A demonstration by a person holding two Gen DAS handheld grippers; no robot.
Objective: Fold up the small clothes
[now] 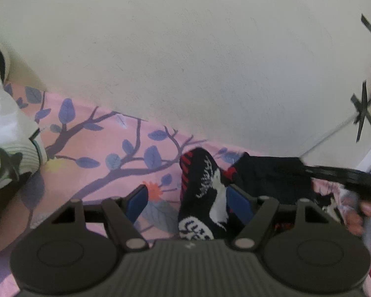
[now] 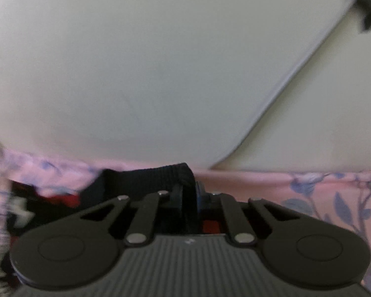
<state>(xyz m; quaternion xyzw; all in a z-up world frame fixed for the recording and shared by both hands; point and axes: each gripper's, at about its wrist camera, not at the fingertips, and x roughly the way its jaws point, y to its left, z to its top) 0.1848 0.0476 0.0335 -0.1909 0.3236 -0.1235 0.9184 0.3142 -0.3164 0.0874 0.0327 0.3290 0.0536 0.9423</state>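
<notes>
Fingers of the right claw pinch the black sock, apparently its cuff; left claw gapes wide around it.

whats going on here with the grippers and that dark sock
A person is working on a black patterned sock with two handheld grippers, on a pink floral cloth. The right gripper is shut on the sock's ribbed black cuff. The left gripper is open, its blue pads either side of the sock's red, white and black patterned part, not clamped on it. A white striped garment lies off to the left. No fold is visible yet.
</notes>
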